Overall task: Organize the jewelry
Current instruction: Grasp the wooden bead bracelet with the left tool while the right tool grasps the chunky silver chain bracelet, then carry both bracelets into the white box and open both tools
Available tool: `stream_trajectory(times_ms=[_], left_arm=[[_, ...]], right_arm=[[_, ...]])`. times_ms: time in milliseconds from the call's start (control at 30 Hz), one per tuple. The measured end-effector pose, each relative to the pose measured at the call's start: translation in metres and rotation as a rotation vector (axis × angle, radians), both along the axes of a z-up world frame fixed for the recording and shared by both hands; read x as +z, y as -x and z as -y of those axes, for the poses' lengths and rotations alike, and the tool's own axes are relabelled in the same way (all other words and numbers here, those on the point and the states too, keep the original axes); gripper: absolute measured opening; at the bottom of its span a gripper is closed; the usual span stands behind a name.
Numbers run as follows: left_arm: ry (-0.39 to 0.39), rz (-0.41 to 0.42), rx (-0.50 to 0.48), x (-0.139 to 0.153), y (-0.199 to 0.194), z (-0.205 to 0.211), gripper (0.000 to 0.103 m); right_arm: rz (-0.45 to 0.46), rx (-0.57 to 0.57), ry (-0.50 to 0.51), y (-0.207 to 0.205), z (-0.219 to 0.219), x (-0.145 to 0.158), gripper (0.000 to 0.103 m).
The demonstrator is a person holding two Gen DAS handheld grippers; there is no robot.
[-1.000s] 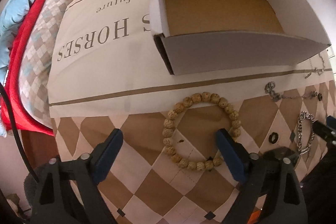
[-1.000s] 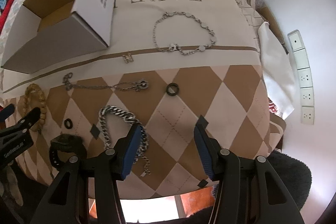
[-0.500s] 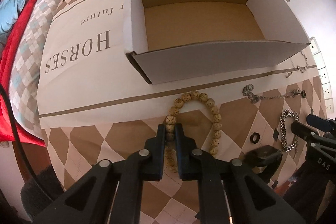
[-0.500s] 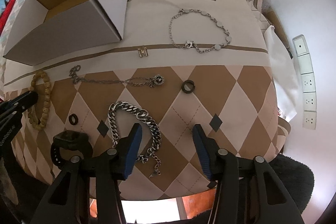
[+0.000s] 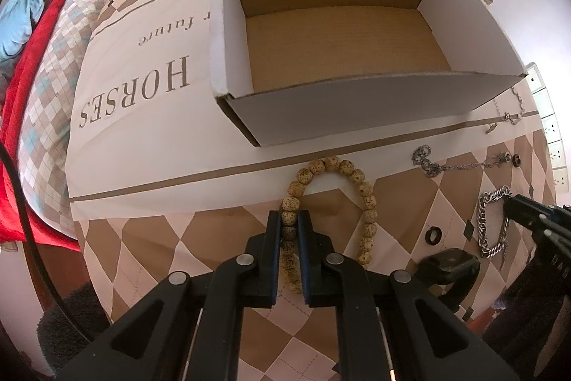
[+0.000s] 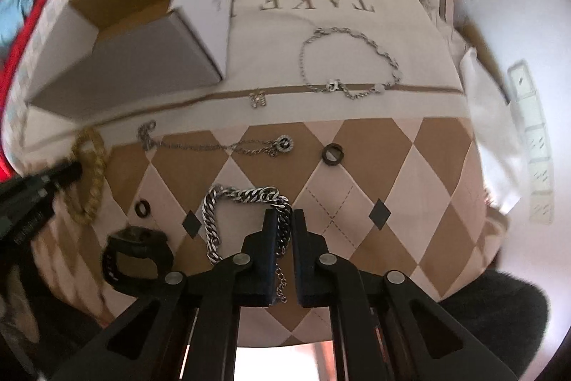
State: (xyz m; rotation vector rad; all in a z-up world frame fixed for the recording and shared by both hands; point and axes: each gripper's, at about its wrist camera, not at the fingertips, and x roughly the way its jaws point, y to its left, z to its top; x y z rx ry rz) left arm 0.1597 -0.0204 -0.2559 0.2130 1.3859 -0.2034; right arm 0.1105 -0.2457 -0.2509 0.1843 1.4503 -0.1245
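A wooden bead bracelet [image 5: 357, 175] lies on the checked cloth in front of an open white cardboard box [image 5: 357, 109]. My left gripper [image 5: 289, 220] points down and is shut on the bracelet's left side, a bead pinched between its pads. A chunky silver chain bracelet [image 6: 246, 195] lies further right. My right gripper [image 6: 283, 216] is closing on its right-hand links, and the pads press on them. In the right wrist view, the bead bracelet [image 6: 94, 174] and box [image 6: 142, 66] appear at the left.
On the cloth lie a thin pendant chain [image 6: 214, 147], a fine link bracelet [image 6: 332, 84], an H charm [image 6: 257, 98], a black ring [image 6: 332, 153], a smaller ring [image 6: 142, 207] and a black watch [image 6: 135, 252]. A red-edged quilt [image 5: 35, 131] lies left.
Both grippers went from open to shut. The left closed on the bead bracelet first; the right then closed on the silver chain bracelet. The bead loop got squeezed narrower.
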Motion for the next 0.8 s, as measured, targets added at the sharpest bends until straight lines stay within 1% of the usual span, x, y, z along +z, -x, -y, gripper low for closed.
stream_trajectory(times_ms=[133,300,500,600,800], left_arm=[[0.017,0.018,0.007,0.012,0.000,-0.001,0.007],[0.048,0.059,0.015,0.035,0.006,-0.001,0.006],[0.106,0.109,0.017,0.072,0.012,0.003,0.006],[0.127,0.145,0.016,0.092,0.013,0.006,0.006],[0.153,0.217,-0.002,0.137,0.007,0.001,0.006]], right_arm=[[0.058,-0.058,-0.062,0.008,0.009,0.018,0.008],[0.128,-0.031,-0.067,0.012,-0.006,0.049,0.008],[0.195,-0.014,-0.074,0.012,-0.018,0.079,0.008],[0.212,-0.004,-0.080,0.002,-0.009,0.086,0.008],[0.271,0.016,-0.089,-0.007,-0.009,0.112,0.008]])
